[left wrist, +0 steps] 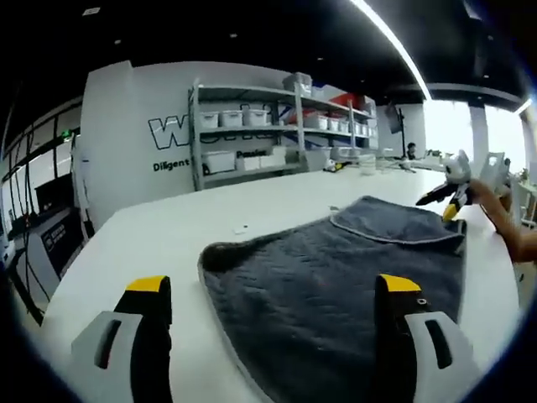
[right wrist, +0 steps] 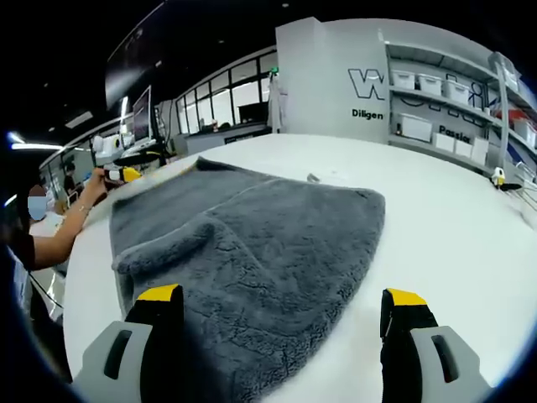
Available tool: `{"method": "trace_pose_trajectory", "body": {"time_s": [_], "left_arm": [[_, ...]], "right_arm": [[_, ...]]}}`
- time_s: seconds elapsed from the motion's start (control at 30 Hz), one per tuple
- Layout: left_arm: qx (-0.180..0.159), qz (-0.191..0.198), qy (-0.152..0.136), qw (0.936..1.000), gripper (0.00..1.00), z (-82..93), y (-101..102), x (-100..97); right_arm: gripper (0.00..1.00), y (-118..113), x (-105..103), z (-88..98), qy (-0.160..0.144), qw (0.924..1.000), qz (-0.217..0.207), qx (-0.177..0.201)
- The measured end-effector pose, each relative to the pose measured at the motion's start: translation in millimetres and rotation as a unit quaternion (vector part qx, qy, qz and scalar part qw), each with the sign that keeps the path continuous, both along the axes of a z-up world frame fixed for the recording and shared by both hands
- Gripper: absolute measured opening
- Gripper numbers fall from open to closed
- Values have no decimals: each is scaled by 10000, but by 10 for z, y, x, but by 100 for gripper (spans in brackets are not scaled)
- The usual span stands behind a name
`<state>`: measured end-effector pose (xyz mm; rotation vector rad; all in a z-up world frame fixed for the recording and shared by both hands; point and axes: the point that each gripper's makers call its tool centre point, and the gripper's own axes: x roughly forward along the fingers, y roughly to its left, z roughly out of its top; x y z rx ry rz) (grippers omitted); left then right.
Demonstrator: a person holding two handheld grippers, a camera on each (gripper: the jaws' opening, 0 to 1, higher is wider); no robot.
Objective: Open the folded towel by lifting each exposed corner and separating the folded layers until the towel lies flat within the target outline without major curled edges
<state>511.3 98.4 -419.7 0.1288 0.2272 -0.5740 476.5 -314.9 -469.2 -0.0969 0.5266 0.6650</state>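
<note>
One white counter (left wrist: 168, 235) carries the grey towel (left wrist: 336, 277) — plush, quilted, with a piped hem — largely spread, though its far edge looks rolled, so flattening remains. Left gripper (left wrist: 277, 302) and right gripper (right wrist: 281, 315) both gape wide, holding nothing — poised over the towel's near edge.

White wall (left wrist: 126, 126), metal shelving (left wrist: 252, 126), ceiling light strip (left wrist: 390, 38)

The grey wall (left wrist: 134, 109) behind the shelving rack (left wrist: 252, 126) carries big outlined letters — only a "W" is clear — and beneath, smaller dark text starting "Diligen"; the rack hides the rest.
</note>
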Motion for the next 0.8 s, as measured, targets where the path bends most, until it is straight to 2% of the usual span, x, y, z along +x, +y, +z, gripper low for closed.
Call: {"method": "trace_pose_trajectory", "body": {"time_s": [0.13, 0.17, 0.2, 0.27, 0.3, 0.43, 0.53, 0.63, 0.73, 0.8], "left_arm": [[9, -30, 43, 10000, 99, -47, -1, -28], [-6, -51, 60, 10000, 99, -55, -8, -38], [-13, -126, 103, 9999, 99, -70, -26, -54], [-294, -307, 210, 9989, 99, -68, -81, -86], [-293, -322, 231, 9988, 99, -69, -75, -92], [-97, -274, 119, 9995, 99, -54, -34, -77], [-163, -274, 119, 9994, 99, -59, -35, -60], [-47, -265, 194, 9995, 99, -107, -25, -74], [70, -271, 82, 9996, 99, -78, -42, -105], [90, -317, 17, 9995, 99, -57, -67, -115]], "right_arm": [[99, 124, -97, 95, -134, 9998, 149, 69], [98, 200, -137, 138, -256, 9993, 261, 125], [98, 249, -188, 129, -227, 9991, 329, 108], [99, 343, -292, 88, -121, 9989, 461, 12], [99, 402, -345, 79, -138, 9986, 502, -48], [97, 686, -591, 105, -261, 9968, 750, -29], [91, 945, -776, 167, -388, 9940, 1017, 53], [88, 1148, -883, 227, -518, 9926, 1086, 154], [90, 1285, -903, 291, -698, 9922, 996, 277], [87, 1372, -923, 293, -801, 9918, 972, 217]]}}
